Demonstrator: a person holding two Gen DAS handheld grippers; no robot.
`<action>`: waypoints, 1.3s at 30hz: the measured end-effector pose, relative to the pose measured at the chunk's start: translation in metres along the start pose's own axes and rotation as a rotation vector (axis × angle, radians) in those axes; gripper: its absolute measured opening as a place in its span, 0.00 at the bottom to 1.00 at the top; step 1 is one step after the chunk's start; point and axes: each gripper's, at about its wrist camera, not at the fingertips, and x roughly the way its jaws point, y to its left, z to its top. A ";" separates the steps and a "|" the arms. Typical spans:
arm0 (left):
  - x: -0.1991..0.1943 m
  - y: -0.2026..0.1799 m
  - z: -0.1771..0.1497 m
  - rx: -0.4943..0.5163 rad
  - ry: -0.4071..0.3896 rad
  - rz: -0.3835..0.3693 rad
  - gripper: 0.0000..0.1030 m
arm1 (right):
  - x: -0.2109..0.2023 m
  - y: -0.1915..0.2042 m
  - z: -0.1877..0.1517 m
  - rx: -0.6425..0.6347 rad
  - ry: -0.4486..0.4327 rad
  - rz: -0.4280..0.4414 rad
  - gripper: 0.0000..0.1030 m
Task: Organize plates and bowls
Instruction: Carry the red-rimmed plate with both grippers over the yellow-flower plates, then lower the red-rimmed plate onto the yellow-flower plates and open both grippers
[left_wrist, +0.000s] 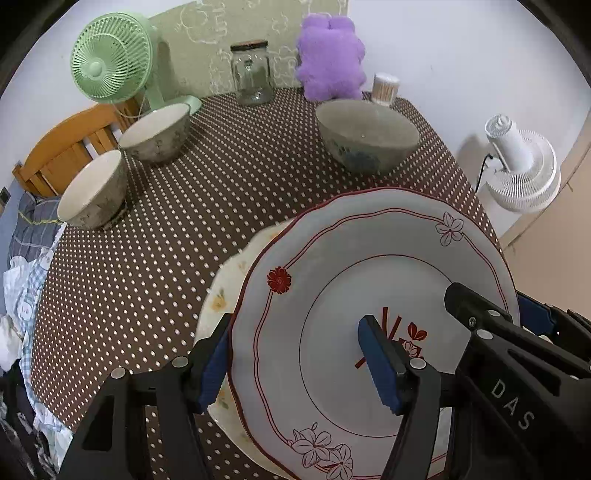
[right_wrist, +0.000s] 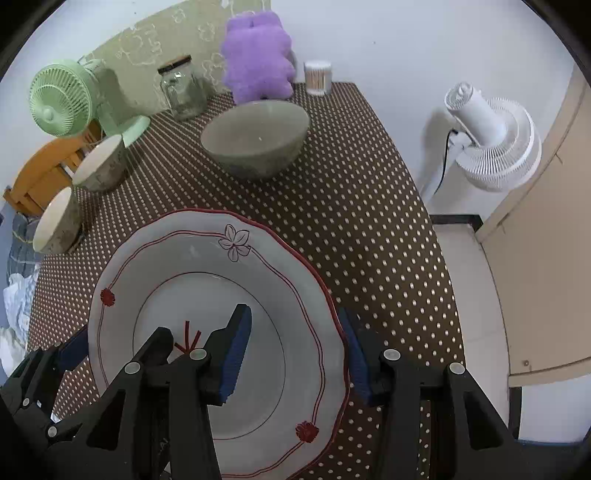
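On the dotted worktop (left_wrist: 229, 192), your left hand-held gripper (left_wrist: 291, 363) straddled the left rim of the red-trimmed plate (left_wrist: 369, 280), its jaws wide, one blue pad outside the edge and one over the plate's well. Your right hand-held gripper (right_wrist: 299, 350) straddled the opposite rim the same way, jaws wide, and the pictures did not show whether either pad pressed the rim. Only the left wrist view showed a second, yellow-flowered plate (left_wrist: 221, 295) lying under the first and peeking out at nine o'clock. The top plate sat face up, round, with no long axis. In that view the large grey bowl (left_wrist: 365, 136) stood at twelve o'clock and two white-lined bowls (left_wrist: 92, 190) (left_wrist: 157, 133) at ten o'clock, tipped in the fisheye; nothing showed inside them. The glass jar (left_wrist: 252, 74) stood behind.
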 end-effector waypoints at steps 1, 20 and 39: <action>0.002 -0.002 -0.001 0.001 0.005 0.000 0.66 | 0.002 -0.002 -0.001 0.001 0.007 0.000 0.51; 0.025 -0.005 0.001 0.019 0.040 0.054 0.67 | 0.020 -0.006 0.001 -0.007 0.030 0.033 0.51; 0.020 -0.007 0.000 0.102 0.028 0.069 0.66 | 0.014 -0.013 -0.010 0.026 0.072 0.011 0.28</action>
